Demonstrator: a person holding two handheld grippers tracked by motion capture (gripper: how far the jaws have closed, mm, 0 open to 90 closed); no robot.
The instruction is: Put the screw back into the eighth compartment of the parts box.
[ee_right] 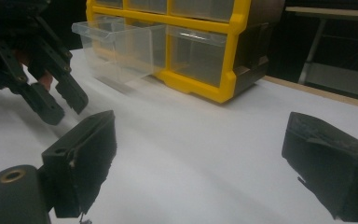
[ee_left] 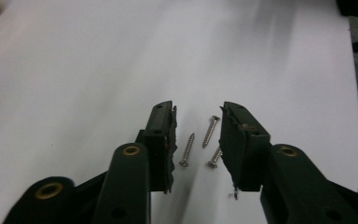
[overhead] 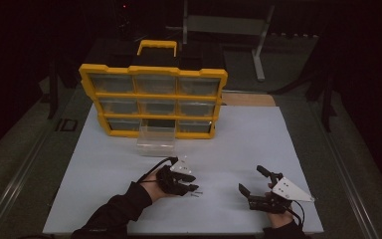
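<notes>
Silver metal screws [ee_left: 186, 149] lie on the white counter [ee_left: 74, 93] between the left gripper [ee_left: 198, 135] jaws, untouched. Right gripper [ee_right: 200, 158] jaws stand wide apart, empty.

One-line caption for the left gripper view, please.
Left gripper poised over the white table, its fingers apart around three loose screws, not yet pinching any.

I count three small screws [ee_left: 187, 149] lying on the white table [overhead: 238, 149]. I see one yellow box [overhead: 153, 99] with nine little drawers. One clear drawer [overhead: 155, 141] is pulled out in front of it.
</notes>
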